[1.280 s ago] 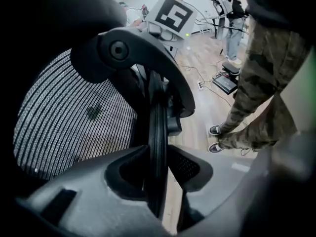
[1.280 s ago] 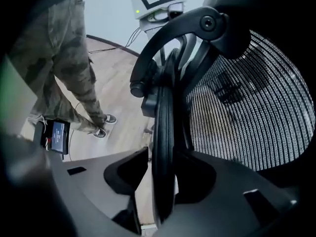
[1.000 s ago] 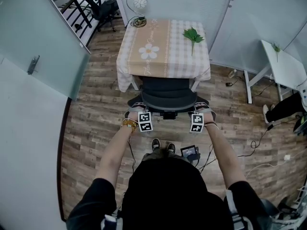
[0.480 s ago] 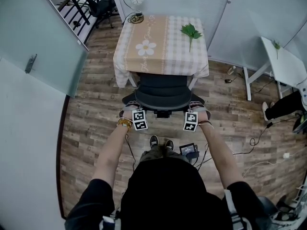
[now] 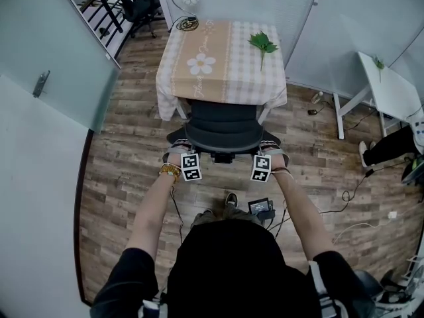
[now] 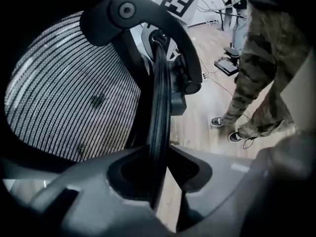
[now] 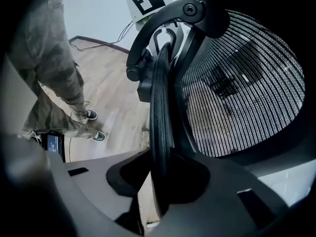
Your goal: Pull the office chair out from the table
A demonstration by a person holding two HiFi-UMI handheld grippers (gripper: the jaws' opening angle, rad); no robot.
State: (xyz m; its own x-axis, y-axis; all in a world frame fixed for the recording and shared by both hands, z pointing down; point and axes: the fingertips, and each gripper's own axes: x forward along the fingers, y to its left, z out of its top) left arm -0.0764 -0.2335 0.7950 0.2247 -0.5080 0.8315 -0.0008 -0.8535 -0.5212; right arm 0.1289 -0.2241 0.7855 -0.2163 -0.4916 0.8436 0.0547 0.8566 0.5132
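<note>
A black mesh office chair (image 5: 223,128) is tucked under a table with a checked cloth (image 5: 225,58). My left gripper (image 5: 187,154) is at the left end of the chair back's top edge and my right gripper (image 5: 265,154) at the right end. In the left gripper view the back's dark rim (image 6: 160,107) runs down between the jaws of the left gripper (image 6: 157,181), which have just been closing and now clamp it. The right gripper view shows the rim (image 7: 160,107) pinched by the right gripper (image 7: 160,181), which closed in the same way.
A green leaf (image 5: 263,43) and a lamp (image 5: 187,2) are on the table. A glass partition (image 5: 46,71) stands at the left and a white desk (image 5: 391,88) at the right. Cables (image 5: 351,194) and a small device (image 5: 260,207) lie on the wood floor behind the chair.
Both hands stay at the chair back's top edge. One of my shoes has drawn back out of sight beneath me. The chair stands about where it did.
</note>
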